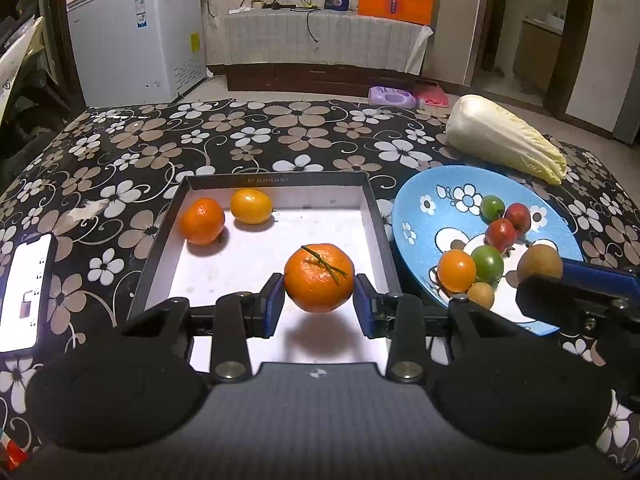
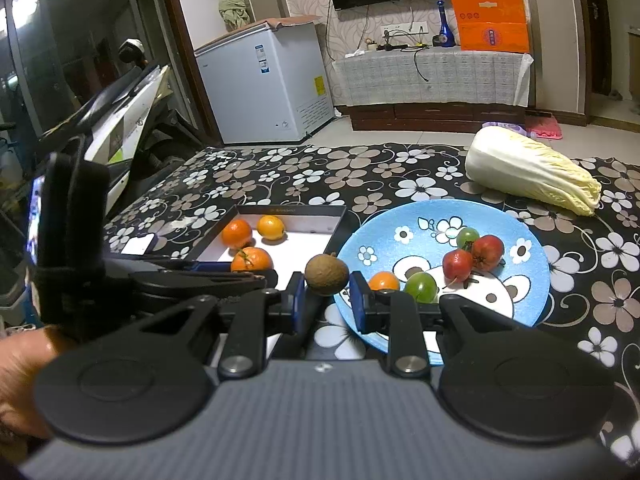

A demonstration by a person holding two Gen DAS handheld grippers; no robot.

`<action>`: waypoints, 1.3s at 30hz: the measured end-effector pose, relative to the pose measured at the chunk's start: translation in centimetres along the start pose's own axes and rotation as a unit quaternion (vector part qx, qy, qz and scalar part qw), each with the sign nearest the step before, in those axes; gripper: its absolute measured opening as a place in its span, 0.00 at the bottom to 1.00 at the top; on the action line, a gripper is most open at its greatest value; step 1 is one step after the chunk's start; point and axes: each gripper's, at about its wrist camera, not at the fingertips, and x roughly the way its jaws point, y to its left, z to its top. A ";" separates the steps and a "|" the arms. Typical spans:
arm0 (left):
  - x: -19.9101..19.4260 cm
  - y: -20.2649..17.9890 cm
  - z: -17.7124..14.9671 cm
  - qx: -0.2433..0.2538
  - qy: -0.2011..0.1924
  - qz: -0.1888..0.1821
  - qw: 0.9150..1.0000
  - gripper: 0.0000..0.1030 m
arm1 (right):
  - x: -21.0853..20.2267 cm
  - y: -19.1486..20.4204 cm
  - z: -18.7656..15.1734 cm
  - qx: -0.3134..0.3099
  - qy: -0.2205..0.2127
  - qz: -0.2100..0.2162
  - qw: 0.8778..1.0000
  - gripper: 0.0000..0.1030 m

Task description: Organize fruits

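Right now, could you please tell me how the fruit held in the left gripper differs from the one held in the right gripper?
The left gripper holds a mandarin; the right gripper holds a brown fruit.
Colour: the mandarin is bright orange with a green stem, the brown fruit dull brown.
Size: the mandarin looks larger.
Place: the mandarin hangs above the box, the brown fruit between the box and the blue plate.
Both are clamped off the surface.

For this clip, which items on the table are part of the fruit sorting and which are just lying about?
In play:
- mandarin held by the left gripper
- brown fruit held by the right gripper
- black tray with two orange fruits
- blue plate of small fruits

Lying about:
- napa cabbage
- phone
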 end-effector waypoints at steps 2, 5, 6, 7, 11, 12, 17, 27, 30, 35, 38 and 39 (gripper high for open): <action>-0.1 0.0 0.0 0.000 -0.002 -0.001 1.000 0.42 | 0.0 0.1 -0.1 -0.001 0.000 0.000 1.000 0.27; -0.4 -0.1 0.1 0.001 -0.007 -0.003 1.000 0.42 | 0.0 0.1 -0.1 -0.002 0.001 -0.001 1.000 0.27; -0.5 -0.1 0.1 0.001 -0.010 -0.005 1.000 0.42 | 0.0 0.1 -0.1 -0.001 0.001 -0.002 1.000 0.27; -0.6 -0.2 0.2 0.003 -0.012 -0.007 1.000 0.42 | 0.0 0.1 -0.1 -0.001 0.001 -0.003 1.000 0.27; -0.8 -0.6 0.2 0.008 -0.017 -0.011 1.000 0.42 | 0.1 0.0 -0.1 0.000 0.000 -0.003 1.000 0.27; -0.8 -0.7 0.2 0.008 -0.018 -0.013 1.000 0.42 | 0.1 0.0 -0.1 0.000 0.000 -0.003 1.000 0.27; -1.0 -1.3 0.3 0.009 -0.025 -0.022 0.999 0.42 | 0.0 0.0 0.0 -0.001 -0.001 -0.002 1.000 0.27; -1.3 -3.0 0.4 0.015 -0.040 -0.049 0.998 0.42 | -0.6 -1.0 0.1 0.008 -0.007 -0.016 1.000 0.27; -1.4 -3.6 0.4 0.017 -0.042 -0.056 0.997 0.42 | -0.9 -1.3 0.1 0.010 -0.009 -0.022 1.000 0.27; -1.2 -4.6 0.3 0.021 -0.042 -0.067 0.997 0.42 | -1.4 -2.1 0.1 0.021 -0.016 -0.034 0.999 0.27; -1.0 -5.1 0.3 0.024 -0.042 -0.072 0.996 0.42 | -1.6 -2.4 0.2 0.024 -0.019 -0.040 0.999 0.27; -1.0 -5.3 0.2 0.024 -0.041 -0.073 0.996 0.42 | -1.6 -2.6 0.2 0.025 -0.020 -0.042 0.999 0.27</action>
